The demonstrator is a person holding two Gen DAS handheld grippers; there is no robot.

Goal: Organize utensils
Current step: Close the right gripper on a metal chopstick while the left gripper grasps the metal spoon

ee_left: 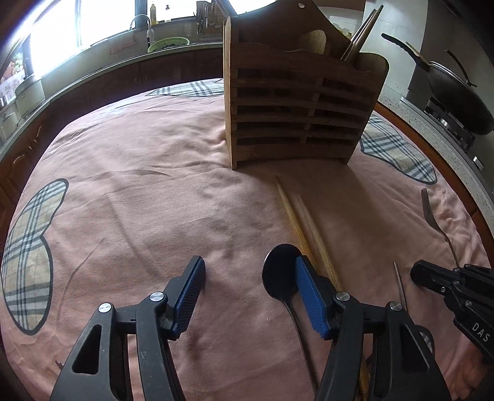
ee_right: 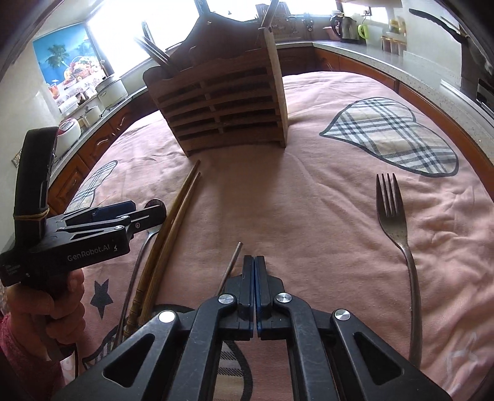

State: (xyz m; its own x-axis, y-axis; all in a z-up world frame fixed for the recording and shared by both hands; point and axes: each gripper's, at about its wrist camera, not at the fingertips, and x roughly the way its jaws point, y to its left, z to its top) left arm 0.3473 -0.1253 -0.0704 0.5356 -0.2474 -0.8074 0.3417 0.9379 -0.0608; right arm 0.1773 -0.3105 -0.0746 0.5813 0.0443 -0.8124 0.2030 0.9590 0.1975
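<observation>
A slatted wooden utensil holder (ee_left: 302,101) (ee_right: 222,105) stands upright on the pink cloth, with chopsticks (ee_left: 361,34) and a wooden spoon (ee_left: 315,43) in it. In front of it lie a pair of wooden chopsticks (ee_left: 305,228) (ee_right: 182,197), a dark metal spoon (ee_left: 279,271) (ee_right: 139,262), a thin metal rod (ee_left: 399,283) (ee_right: 234,259) and a fork (ee_left: 432,216) (ee_right: 392,212). My left gripper (ee_left: 250,271) (ee_right: 145,209) is open low over the cloth; the spoon's bowl lies just inside its right pad (ee_left: 308,293). My right gripper (ee_right: 254,262) (ee_left: 416,274) is shut with nothing in it, the rod just to its left.
The pink cloth (ee_left: 139,200) carries plaid patches (ee_right: 392,132). A wok (ee_left: 457,92) sits on a stove to the right. Counters with a sink (ee_left: 139,27), a kettle (ee_right: 347,26) and pots (ee_right: 111,89) ring the table. A hand (ee_right: 61,302) holds the left gripper.
</observation>
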